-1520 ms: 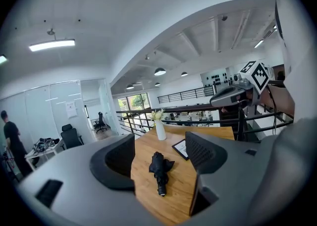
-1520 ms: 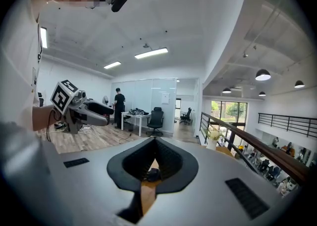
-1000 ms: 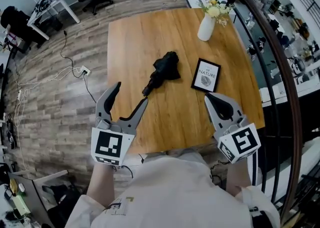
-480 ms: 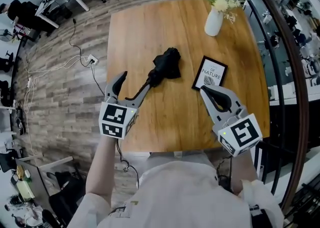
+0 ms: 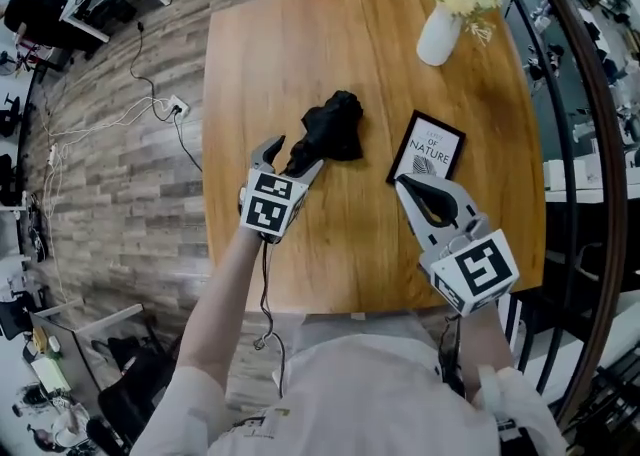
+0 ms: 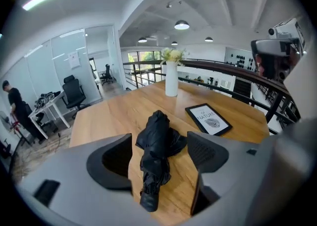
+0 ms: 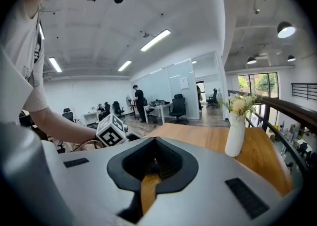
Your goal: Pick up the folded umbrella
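At the near edge of the worktop (image 5: 340, 264), the right gripper (image 5: 408, 184) hovers with its fingers pressed together, holding nothing. Further in, the left gripper (image 5: 290, 158) shows its fingers spread wide, one on each side of the handle end of the folded umbrella (image 5: 332, 128), which lies flat on the wood. The approach appears complete; closing and lifting remain. Beyond are a framed print (image 5: 430, 150) and a vase (image 5: 440, 36).

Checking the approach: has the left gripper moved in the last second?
Yes. The left gripper has gone forward across the table to the umbrella, open jaws now either side of its handle end.
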Tool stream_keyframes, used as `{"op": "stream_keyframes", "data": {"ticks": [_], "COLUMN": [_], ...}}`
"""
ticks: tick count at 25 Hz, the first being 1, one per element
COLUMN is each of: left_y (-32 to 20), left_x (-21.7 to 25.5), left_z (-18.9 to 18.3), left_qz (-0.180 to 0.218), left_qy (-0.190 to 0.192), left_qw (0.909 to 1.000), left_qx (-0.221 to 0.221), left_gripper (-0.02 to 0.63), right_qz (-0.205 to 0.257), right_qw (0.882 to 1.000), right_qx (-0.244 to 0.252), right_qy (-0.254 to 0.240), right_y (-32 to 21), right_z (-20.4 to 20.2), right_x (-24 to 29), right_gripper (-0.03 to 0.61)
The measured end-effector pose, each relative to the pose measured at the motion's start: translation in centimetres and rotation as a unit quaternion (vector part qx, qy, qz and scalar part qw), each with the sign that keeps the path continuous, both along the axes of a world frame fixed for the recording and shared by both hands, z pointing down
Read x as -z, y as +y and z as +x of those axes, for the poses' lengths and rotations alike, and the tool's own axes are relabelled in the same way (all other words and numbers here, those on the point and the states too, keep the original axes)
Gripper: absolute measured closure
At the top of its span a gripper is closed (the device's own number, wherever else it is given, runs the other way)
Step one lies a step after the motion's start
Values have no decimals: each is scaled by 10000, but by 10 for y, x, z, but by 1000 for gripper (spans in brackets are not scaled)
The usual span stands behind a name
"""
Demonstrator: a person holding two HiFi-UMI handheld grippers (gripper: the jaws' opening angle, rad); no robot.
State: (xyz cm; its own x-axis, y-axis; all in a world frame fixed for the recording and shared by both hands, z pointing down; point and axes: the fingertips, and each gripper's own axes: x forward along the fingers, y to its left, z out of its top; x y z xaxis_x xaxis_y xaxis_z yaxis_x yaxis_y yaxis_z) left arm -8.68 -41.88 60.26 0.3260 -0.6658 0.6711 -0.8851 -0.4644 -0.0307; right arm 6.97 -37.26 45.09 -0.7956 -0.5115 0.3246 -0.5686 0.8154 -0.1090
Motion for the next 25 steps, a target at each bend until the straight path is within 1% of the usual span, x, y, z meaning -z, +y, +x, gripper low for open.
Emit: {"op": "stream_keyframes", "data": {"ticks": [2, 4, 6, 9, 14, 16, 18, 19, 20, 22, 25], "left_y": [-10, -16, -19, -25, -33, -36, -38, -38, -38, -36, -25], "left_x": [-32, -67, -96, -125, -168, -178, -176, -174, -172, -173, -175], "left_z": [-1, -4, -5, -5, -7, -6, -4, -3, -4, -4, -10], "left_qz": [-182, -324, -548, -882, -1336, -1467, -1500, -1466, -1427, -1415, -1406], "left_qy": [-95, -348, -473, -387, -213, -195, -128, -111, -95, -5, 103], "left_qw": [9998, 9986, 9970, 9952, 9908, 9890, 9886, 9891, 9897, 9899, 9888], "left_qx": [-64, -210, -269, -182, -97, -73, -64, -58, -31, 120, 490], "left_gripper": [264, 262, 258, 256, 253, 253, 261, 302, 318, 336, 357], "right_qz": [-109, -184, -237, -322, -533, -593, -629, -637, -643, -657, -680], "right_qw": [9999, 9996, 9991, 9986, 9974, 9969, 9965, 9964, 9963, 9962, 9963], "right_qx": [64, 174, 265, 290, 367, 402, 432, 441, 447, 440, 410], "right_qy": [36, 120, 211, 309, 318, 325, 346, 357, 364, 355, 319], "right_y": [-5, -10, -14, -18, -23, -23, -23, -22, -22, -22, -22], "right_z": [-8, -18, -25, -31, -42, -43, -44, -45, -45, -45, -43], "right_x": [-14, -26, -37, -47, -74, -82, -88, -89, -89, -88, -83], "right_gripper": [549, 549, 549, 549, 549, 549, 549, 549, 551, 549, 549]}}
